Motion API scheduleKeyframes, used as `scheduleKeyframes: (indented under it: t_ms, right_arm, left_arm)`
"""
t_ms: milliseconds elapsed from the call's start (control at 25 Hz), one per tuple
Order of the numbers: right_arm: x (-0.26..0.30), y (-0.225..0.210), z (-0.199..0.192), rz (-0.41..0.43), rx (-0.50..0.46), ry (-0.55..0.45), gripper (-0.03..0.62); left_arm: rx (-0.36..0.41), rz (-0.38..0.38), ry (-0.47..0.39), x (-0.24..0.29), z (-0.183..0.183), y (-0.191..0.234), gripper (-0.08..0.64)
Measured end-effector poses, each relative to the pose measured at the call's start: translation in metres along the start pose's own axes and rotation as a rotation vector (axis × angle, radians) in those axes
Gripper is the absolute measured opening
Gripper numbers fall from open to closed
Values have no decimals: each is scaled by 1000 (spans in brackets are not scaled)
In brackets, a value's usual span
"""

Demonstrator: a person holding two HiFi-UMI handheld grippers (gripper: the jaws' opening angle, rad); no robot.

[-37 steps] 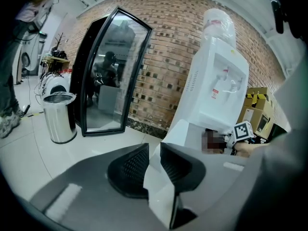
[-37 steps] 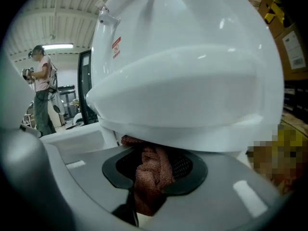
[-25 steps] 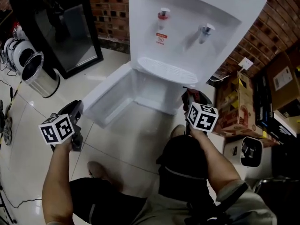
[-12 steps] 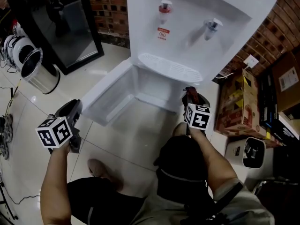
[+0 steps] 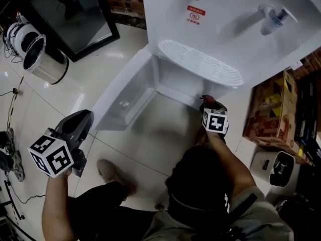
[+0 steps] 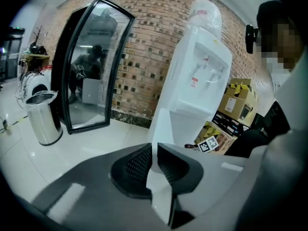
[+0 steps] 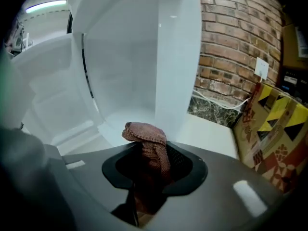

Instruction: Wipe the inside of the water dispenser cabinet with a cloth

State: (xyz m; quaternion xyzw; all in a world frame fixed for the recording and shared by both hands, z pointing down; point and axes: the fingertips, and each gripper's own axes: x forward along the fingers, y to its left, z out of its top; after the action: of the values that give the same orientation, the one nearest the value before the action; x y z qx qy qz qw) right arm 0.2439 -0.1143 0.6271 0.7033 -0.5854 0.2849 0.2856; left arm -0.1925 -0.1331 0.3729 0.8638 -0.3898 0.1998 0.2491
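Down at the open cabinet, the right hand-held gripper is descending, clamping the cloth, nearing wiping; the left hand-held gripper is closing empty.

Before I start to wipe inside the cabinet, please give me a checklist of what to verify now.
1. Cloth clamped in right gripper: ok.
2. Cabinet door open: ok.
3. Cloth touching the cabinet interior: not ok, it is outside.
4. Left gripper away from the door, jaws closing on nothing: ok.
5. Cloth damp: cannot tell.
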Motion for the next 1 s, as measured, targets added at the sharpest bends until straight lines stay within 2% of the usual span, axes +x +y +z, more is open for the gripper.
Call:
scheduleKeyframes:
  t_ms: [320, 640, 720, 840, 1000]
  right_arm:
    - [59, 22, -41, 52, -55, 158, 135]
    - [68, 23, -51, 49, -53, 213, 140]
    - [63, 28, -47, 69, -29, 217, 141]
    - [45, 58, -19, 177, 14, 150, 141]
    - [17, 123, 43, 382, 4, -26, 143]
  left_arm:
    - [-12, 9, 33, 0, -3, -7, 34]
    - [-20, 15, 39, 2, -4, -4, 34]
    - [-3, 20, 40, 2, -4, -6, 34]
    - [30, 26, 7, -1, 7, -12, 34]
    - [74, 30, -22, 0, 18, -18, 34]
